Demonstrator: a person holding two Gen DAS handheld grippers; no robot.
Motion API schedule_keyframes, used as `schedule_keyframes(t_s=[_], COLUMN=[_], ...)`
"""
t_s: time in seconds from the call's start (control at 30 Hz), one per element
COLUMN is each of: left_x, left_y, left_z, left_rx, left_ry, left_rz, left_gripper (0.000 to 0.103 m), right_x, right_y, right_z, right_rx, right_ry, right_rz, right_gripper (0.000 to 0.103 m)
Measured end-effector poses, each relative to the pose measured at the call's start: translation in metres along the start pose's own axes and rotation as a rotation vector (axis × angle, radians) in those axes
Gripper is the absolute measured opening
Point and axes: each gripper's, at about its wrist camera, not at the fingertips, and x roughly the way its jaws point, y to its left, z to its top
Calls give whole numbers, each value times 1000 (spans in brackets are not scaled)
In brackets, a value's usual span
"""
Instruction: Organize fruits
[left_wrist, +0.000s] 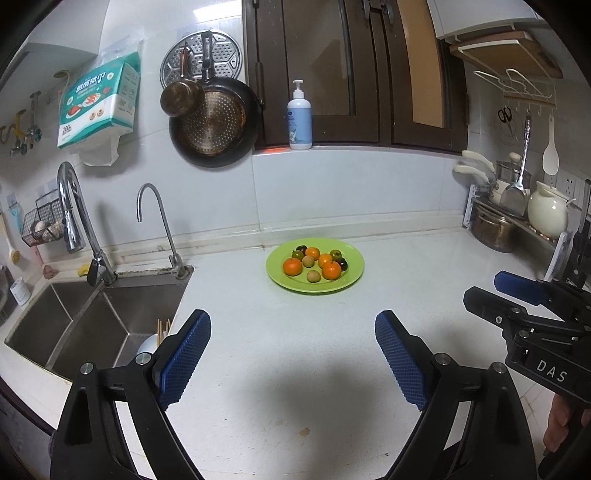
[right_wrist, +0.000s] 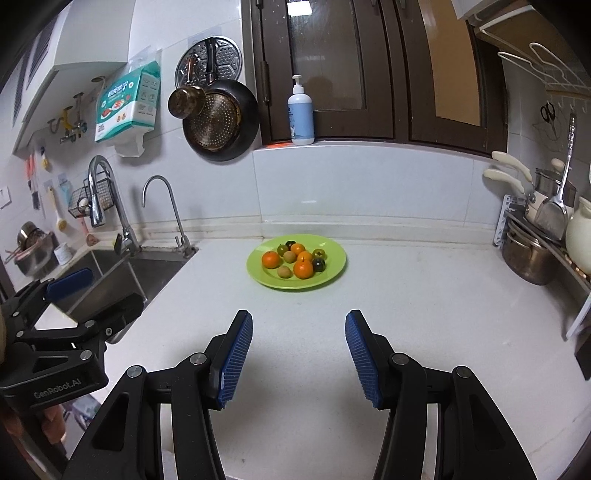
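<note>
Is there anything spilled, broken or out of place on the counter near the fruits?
Nothing stands out. All the fruits lie together on the green plate, none has rolled onto the counter, and both grippers are open and empty.

A home kitchen: sink (left_wrist: 92, 325), faucet (left_wrist: 79, 218), hanging pan (left_wrist: 214, 122), countertop (left_wrist: 295, 350).

One green plate (left_wrist: 349, 275) sitting on worktop (left_wrist: 295, 350), carrying ten fruits: four oranges (left_wrist: 292, 266), two tan round fruits (left_wrist: 313, 276), four dark green-brown fruits (left_wrist: 335, 254). Two grippers showing.
</note>
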Motion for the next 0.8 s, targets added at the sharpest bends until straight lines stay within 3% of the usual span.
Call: schedule_keyframes(t_s=[0.37,0.57,0.8], left_x=[0,-1,1], left_y=[-1,-1,-2], left_z=[-2,-2,-4], left_rx=[-6,-13,-14], left_ry=[11,7,25], left_rz=[8,12,16], left_gripper=[95,103,103], right_x=[-2,-2,-3], right_y=[-2,-1,-2], right_z=[-1,-1,-2], right_rx=[7,7,7], right_ry=[4,4,4], right_rz=[-1,-4,-3], right_gripper=[53,53,53])
